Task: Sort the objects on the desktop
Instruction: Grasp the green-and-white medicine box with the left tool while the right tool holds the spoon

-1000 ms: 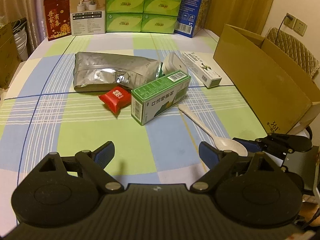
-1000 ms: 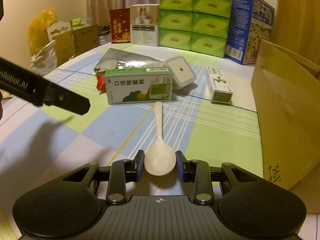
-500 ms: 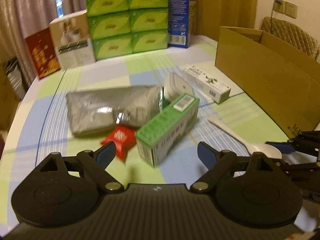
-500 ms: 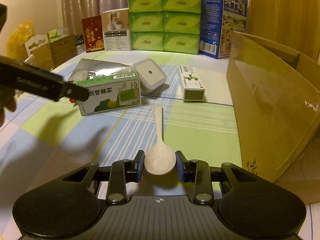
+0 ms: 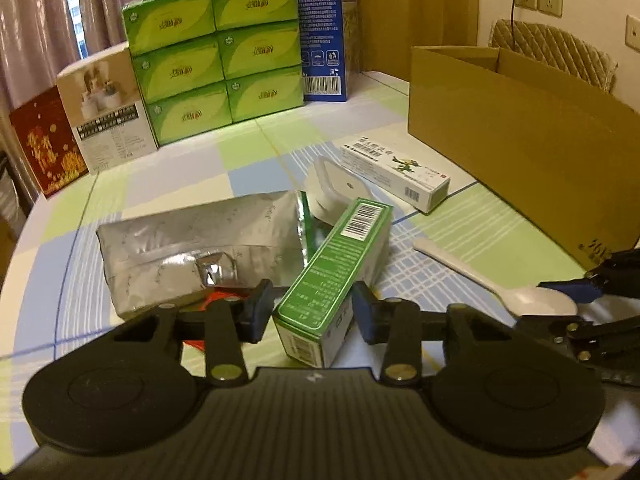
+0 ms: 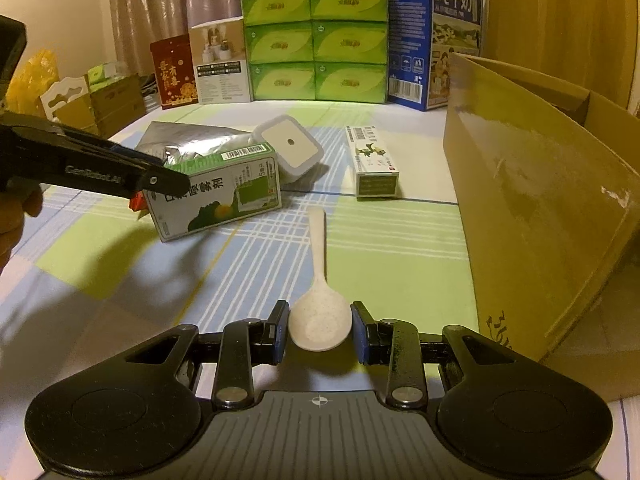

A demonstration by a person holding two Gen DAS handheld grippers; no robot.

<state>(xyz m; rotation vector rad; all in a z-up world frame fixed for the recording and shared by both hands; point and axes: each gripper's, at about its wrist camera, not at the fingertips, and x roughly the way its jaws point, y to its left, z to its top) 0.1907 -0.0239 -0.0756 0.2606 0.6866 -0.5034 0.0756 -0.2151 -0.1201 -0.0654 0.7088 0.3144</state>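
My left gripper has closed in around the near end of the green and white carton; its pads sit at both sides, touching or nearly so. The carton also shows in the right wrist view, tilted, with the left gripper's finger across it. My right gripper is shut on the bowl of the white spoon, whose handle points away over the tablecloth. The spoon also shows in the left wrist view. A silver foil pouch, a white square container, a white tube box and a red packet lie around.
An open cardboard box stands at the right; it also shows in the left wrist view. Stacked green tissue packs, a blue milk carton, a white box and a red box line the table's far edge.
My left gripper has moved forward and down onto the green carton and narrowed around it. The carton is now tilted. My right gripper stays shut on the spoon's bowl.
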